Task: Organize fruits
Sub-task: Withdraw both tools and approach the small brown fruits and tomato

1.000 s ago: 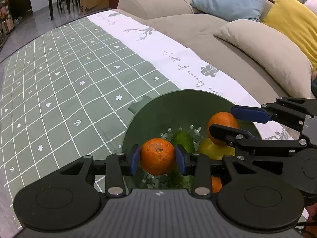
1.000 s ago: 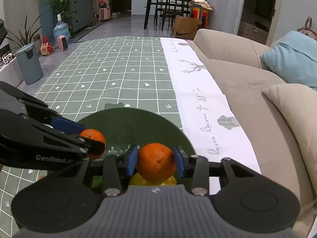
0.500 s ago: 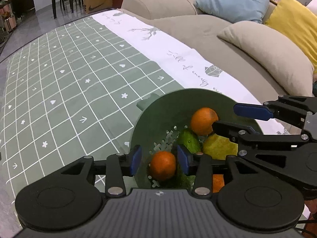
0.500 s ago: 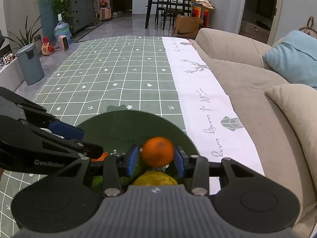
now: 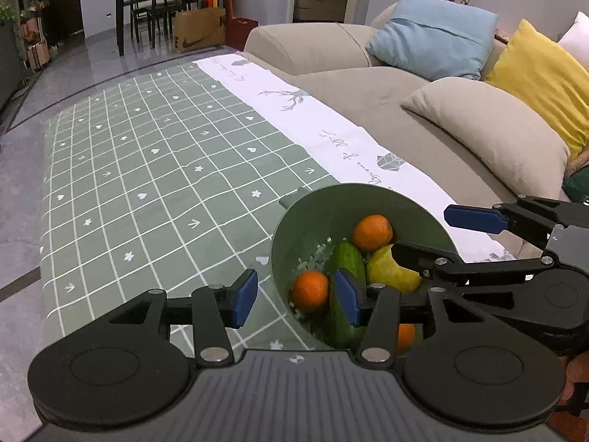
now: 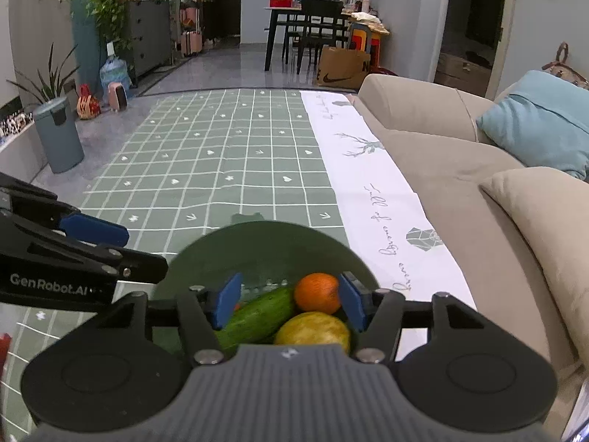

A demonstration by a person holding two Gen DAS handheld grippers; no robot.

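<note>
A green bowl [image 5: 405, 202] sits on the checked green cloth and holds two oranges [image 5: 311, 291] [image 5: 372, 232], a cucumber [image 5: 346, 258] and a yellow fruit [image 5: 386, 269]. Above its near left rim my left gripper [image 5: 294, 298] hangs with its jaws opening and nothing pressed between the pads. In the right wrist view the bowl [image 6: 265, 243] shows an orange [image 6: 317, 297], the cucumber [image 6: 257, 316] and the yellow fruit [image 6: 313, 329] below my right gripper [image 6: 289, 304], whose jaws are opening too, clear of the fruit. The right gripper [image 5: 434, 235] reaches over the bowl from the right.
The checked cloth [image 5: 147, 184] stretches far ahead, with a white printed strip [image 5: 331, 136] along the beige sofa [image 5: 423, 125] and its cushions on the right. A grey bin [image 6: 59, 132] stands on the floor at the left.
Both grippers have let go of their oranges, which dropped into the bowl. Both jaws have widened and both hands have risen and drawn back from the bowl.
</note>
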